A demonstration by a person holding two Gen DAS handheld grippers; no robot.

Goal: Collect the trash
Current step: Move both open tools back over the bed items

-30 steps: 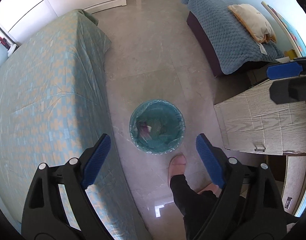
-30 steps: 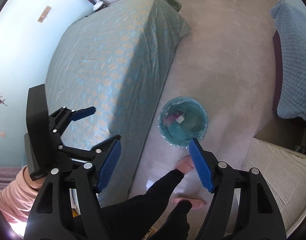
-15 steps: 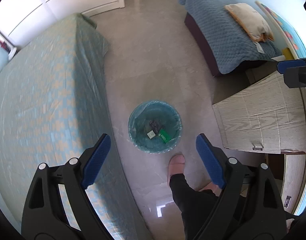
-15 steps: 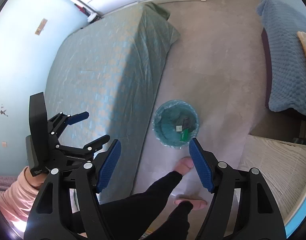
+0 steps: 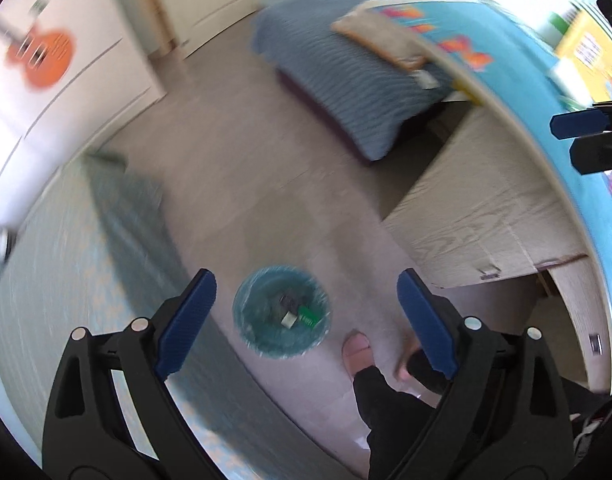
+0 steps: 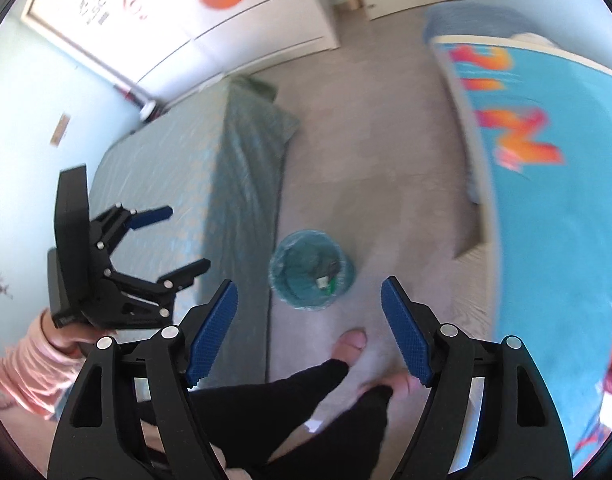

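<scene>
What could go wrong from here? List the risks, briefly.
1. The bin stands on the floor right by the person's foot; a step could tip it and spill the trash.
2. Both views are blurred, so the cameras seem to be swinging; the right tool is near the desk and might knock it.
3. Both tools are open and empty; the left tool may overlook trash.
</scene>
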